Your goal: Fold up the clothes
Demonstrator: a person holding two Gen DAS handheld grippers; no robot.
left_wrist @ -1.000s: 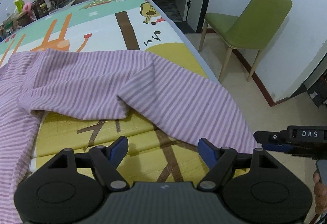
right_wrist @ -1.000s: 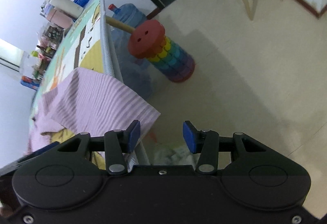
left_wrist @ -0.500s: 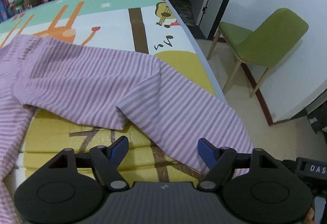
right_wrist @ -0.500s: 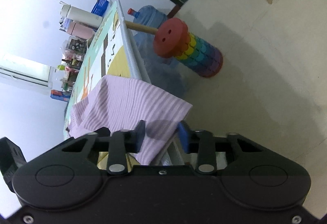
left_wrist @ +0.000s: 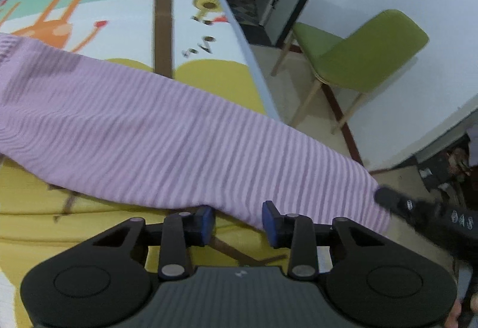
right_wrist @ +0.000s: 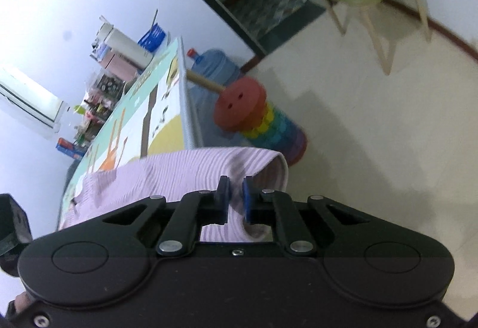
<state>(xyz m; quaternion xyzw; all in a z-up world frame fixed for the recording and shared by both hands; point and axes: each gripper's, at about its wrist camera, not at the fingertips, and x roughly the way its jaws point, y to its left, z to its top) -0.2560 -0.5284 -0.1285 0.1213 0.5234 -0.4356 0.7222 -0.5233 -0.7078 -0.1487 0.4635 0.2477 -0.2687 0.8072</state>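
Right wrist view: my right hand-held gripper (right_wrist: 236, 193) pinches the striped sleeve's (left_wrist: 185, 142) cuff; left hand-held gripper (left_wrist: 237, 219) gapes empty. Thin bite, may slip if I tug.

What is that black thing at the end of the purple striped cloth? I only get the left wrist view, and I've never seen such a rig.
Observer: That's the right gripper, pinching the striped garment between its blue fingers.
Operator: Anything under the table?
Observer: Beside it, a rainbow ring-stacker toy lies tipped on the floor.
Operator: Anything else there?
Observer: A blue water jug sits behind the toy, against the table's side.
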